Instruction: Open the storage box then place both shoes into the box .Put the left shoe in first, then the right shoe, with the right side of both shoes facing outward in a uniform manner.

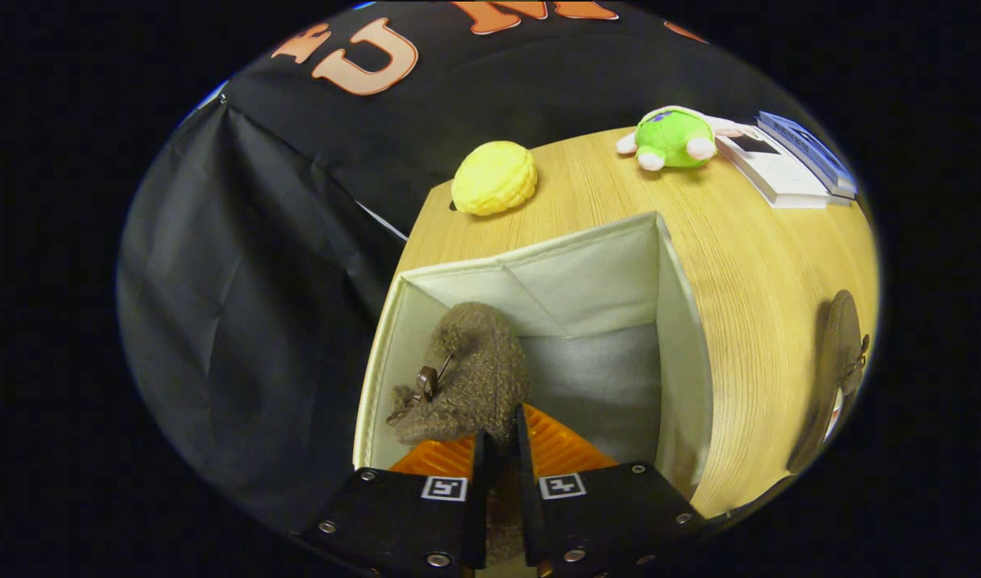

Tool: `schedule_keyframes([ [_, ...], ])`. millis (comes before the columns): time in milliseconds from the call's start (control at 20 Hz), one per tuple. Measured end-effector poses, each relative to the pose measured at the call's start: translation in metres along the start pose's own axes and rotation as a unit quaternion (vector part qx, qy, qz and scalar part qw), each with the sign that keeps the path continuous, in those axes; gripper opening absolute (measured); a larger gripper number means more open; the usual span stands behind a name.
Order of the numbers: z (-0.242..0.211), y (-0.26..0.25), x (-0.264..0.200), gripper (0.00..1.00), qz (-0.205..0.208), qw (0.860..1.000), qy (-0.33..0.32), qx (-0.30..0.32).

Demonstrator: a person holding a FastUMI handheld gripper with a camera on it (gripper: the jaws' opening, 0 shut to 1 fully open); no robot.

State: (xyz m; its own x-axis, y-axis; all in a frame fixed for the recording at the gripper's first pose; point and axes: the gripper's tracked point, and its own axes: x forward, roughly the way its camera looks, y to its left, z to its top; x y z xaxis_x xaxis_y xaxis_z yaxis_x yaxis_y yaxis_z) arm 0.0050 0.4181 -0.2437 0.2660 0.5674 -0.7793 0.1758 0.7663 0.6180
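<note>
Black cloth booth wall behind; light wooden table [747, 265] carries everything. Open storage box [683, 321] sits on the table, fabric walls pale, interior grey at the bottom, top fully open to the camera.

Gripper [500, 437] is over the box opening. Its fingers are drawn close together and pinch a brown fuzzy shoe [474, 369], one finger on each side of the shoe's near end. The shoe extends ahead of the fingertips, down inside the box, along the box's left wall. Small dark bow or lace detail visible on the shoe's left flank. Cannot tell whether the shoe touches the box floor.

Second brown shoe [840, 361] lies on the table well to the right of the box, outside it, seen strongly distorted.

Beyond the box on the table: yellow round plush [494, 178] near the far-left corner, green plush toy [673, 138] further right, and stacked books [787, 164] just beside the green plush.
</note>
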Motion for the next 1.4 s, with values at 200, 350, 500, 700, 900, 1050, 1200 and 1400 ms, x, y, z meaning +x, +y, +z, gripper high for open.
schedule_keyframes([
  [200, -0.023, 0.033, -0.004, 0.47, 0.074, 0.996, 0.041, 0.004],
  [350, -0.007, 0.032, -0.02, 0.6, 0.093, 0.996, 0.009, 0.008],
  [500, 0.012, 0.021, -0.047, 0.68, 0.104, 0.994, -0.031, 0.018],
  [700, 0.037, -0.001, -0.09, 0.82, 0.094, 0.99, -0.105, -0.01],
  [900, 0.045, -0.043, -0.128, 0.95, 0.049, 0.981, -0.173, -0.067],
  [1050, 0.046, -0.079, -0.153, 0.97, 0.031, 0.977, -0.202, -0.065],
  [1200, 0.041, -0.123, -0.167, 0.97, 0.014, 0.976, -0.208, -0.062],
  [1400, 0.036, -0.204, -0.171, 0.97, -0.055, 0.977, -0.205, -0.034],
])
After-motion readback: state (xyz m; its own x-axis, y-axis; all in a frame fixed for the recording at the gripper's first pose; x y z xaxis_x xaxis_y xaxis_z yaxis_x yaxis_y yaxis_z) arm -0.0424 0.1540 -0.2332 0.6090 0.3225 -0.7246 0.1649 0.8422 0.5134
